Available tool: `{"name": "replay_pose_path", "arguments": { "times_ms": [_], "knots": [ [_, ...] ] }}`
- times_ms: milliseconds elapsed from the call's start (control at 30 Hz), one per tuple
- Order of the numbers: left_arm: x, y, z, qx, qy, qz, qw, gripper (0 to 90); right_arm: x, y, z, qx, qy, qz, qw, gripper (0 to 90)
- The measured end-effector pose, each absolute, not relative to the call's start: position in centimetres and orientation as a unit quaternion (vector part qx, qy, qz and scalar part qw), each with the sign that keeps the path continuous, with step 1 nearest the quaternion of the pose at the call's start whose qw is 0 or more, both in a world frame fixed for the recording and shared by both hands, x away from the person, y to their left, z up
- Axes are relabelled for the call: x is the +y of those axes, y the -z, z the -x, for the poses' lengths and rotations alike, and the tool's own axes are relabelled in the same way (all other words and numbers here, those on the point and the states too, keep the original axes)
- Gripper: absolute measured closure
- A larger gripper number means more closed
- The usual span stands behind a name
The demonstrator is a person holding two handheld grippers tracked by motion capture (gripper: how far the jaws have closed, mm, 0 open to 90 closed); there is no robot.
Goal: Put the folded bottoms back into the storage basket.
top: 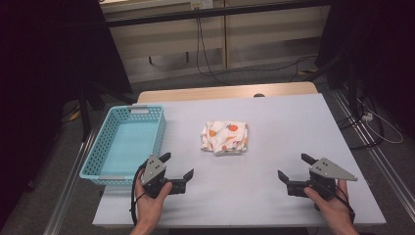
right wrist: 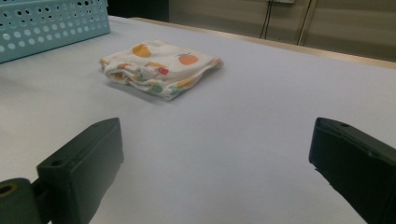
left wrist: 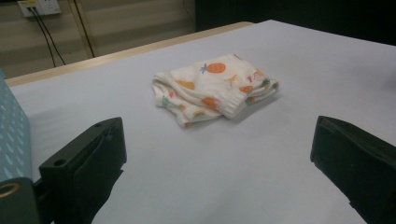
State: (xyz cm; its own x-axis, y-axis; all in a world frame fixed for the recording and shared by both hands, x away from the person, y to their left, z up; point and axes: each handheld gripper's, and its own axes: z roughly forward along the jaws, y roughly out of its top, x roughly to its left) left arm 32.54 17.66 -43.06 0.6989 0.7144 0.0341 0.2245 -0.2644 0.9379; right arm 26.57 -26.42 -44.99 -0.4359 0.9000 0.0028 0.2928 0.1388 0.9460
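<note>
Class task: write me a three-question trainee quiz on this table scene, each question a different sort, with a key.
1. True or false: the folded fruit-print cloth lies inside the blue basket.
2. The left gripper is: A open, B shut on the cloth.
3. Fill in: the right gripper hovers over the ___, jaws apart.

Key: 1 false, it lies on the table beside the basket; 2 A; 3 table.

One folded fruit-print cloth (top: 224,137), one blue basket (top: 128,147), two grippers — left gripper (top: 177,166), right gripper (top: 294,168) — one table (top: 274,127).
</note>
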Motion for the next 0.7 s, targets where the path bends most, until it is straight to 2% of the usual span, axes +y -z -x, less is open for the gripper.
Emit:
{"name": "replay_pose_path", "arguments": {
  "times_ms": [700],
  "knots": [
    [17.3,43.5,-33.4,0.318,-0.229,-0.770,0.503,4.2,-24.7,45.2,-27.7,0.722,-0.497,-0.409,0.255,4.5]
  ]
}}
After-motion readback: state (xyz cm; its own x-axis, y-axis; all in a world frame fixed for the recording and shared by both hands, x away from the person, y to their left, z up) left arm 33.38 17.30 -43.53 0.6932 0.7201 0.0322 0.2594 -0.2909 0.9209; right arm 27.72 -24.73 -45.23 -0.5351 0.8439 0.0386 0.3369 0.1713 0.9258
